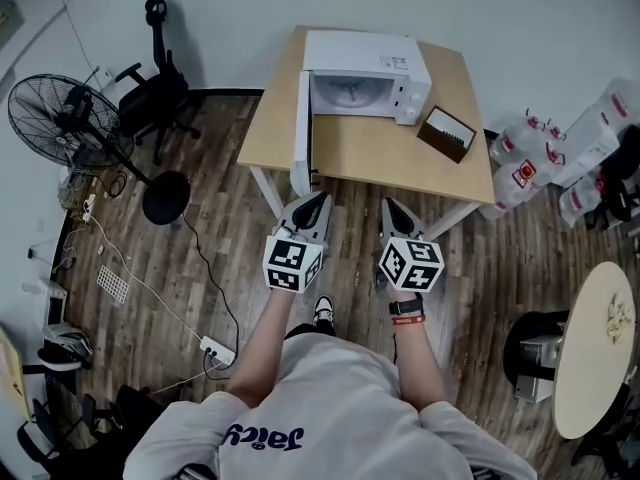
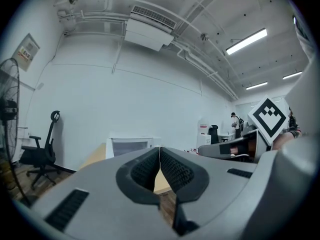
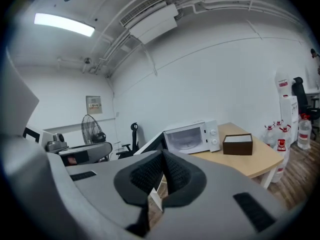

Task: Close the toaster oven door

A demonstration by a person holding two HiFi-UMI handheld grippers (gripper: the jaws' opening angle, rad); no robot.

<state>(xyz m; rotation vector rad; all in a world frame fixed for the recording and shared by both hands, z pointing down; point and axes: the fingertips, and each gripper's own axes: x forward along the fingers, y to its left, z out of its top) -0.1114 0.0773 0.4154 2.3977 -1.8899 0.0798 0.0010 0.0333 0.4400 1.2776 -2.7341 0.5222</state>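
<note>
Standing on the tabletop (image 1: 400, 158), the toaster oven (image 1: 365, 73) has its door (image 1: 301, 133) swung wide open at its left side. A brown box (image 1: 446, 133) sits just right of the oven. In front of the oven, the left hand-held gripper (image 1: 318, 200) and right hand-held gripper (image 1: 388, 204) each have their jaws pressed together, empty.

Strip lights (image 3: 64, 25) high above the right claw (image 3: 160, 154) lit the room brightly, evenly; shadows were soft. Gripper views bulged, their corners black.
</note>
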